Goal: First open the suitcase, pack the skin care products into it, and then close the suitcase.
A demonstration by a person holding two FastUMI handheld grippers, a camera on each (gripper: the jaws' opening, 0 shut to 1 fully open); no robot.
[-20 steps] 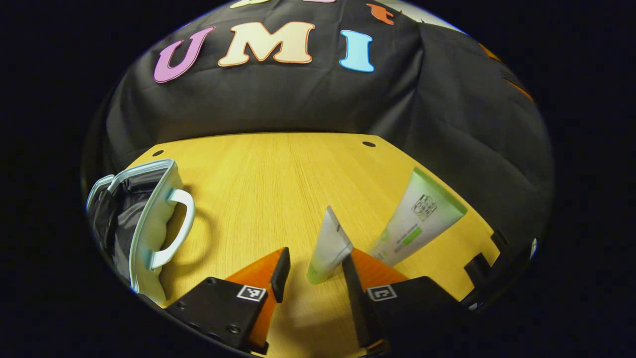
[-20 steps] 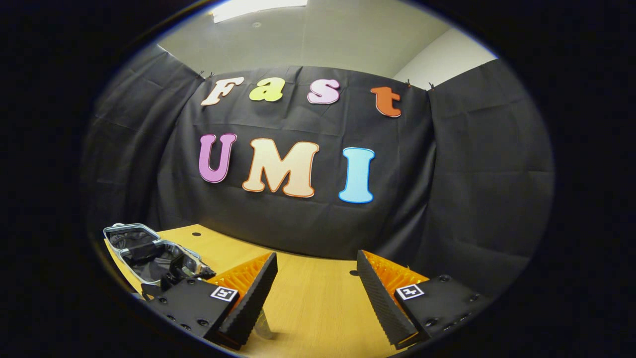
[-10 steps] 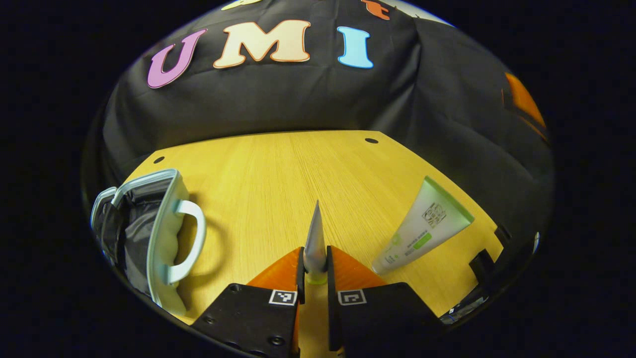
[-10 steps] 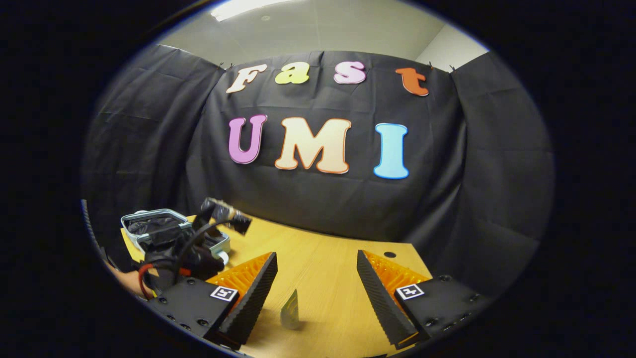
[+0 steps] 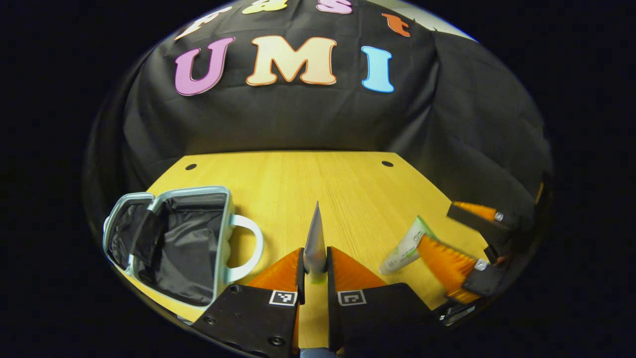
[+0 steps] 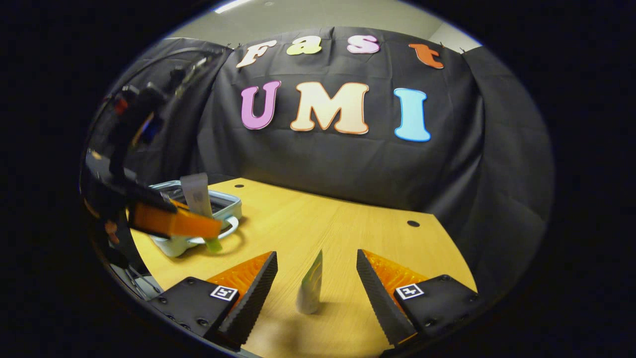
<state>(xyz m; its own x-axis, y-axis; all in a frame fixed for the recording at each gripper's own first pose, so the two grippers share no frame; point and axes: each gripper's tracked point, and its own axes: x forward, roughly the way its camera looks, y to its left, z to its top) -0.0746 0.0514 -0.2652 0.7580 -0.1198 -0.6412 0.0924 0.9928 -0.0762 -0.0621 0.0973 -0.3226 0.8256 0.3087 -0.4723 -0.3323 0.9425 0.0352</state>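
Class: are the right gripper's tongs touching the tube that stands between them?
Apart. In the right gripper view the right gripper is open, with bare table showing on both sides of the tube.

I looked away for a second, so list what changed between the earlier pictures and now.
The left gripper, open around the small tube a second ago, shut on it and lifted it off the table toward the open suitcase. The right gripper came down, jaws open, around the bigger tube. That tube remains on the table and the suitcase remains open.
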